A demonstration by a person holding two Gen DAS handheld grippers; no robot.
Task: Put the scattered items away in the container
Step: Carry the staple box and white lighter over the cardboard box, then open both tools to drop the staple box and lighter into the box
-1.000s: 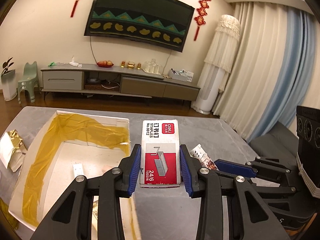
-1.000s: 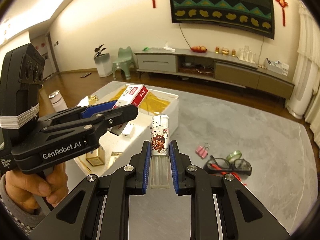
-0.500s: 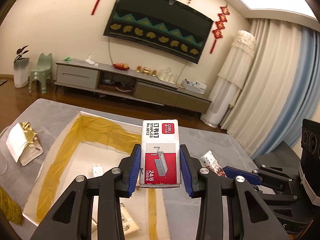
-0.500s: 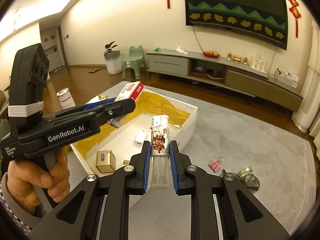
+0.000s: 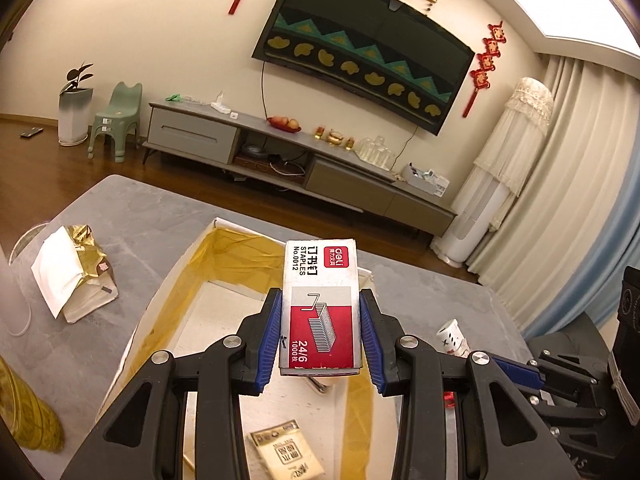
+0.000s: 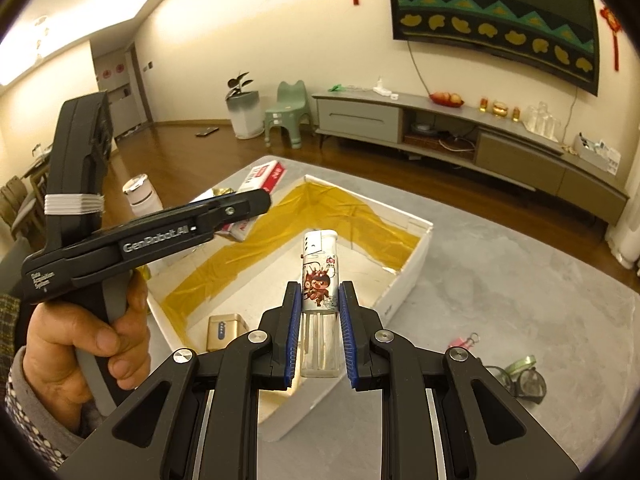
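Delivery looks the step in hand: left gripper point(image 5: 320, 336) jaws clamp the staples box point(image 5: 319, 304), right gripper point(image 6: 320, 336) jaws clamp the lighter point(image 6: 319, 280), both above the white container point(image 6: 404, 280) beneath, so next calls for lowering and releasing.

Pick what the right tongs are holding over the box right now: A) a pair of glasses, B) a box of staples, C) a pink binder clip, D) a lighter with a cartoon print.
D: the right tongs are shut on the lighter, its cartoon print showing between the blue pads, above the white box.
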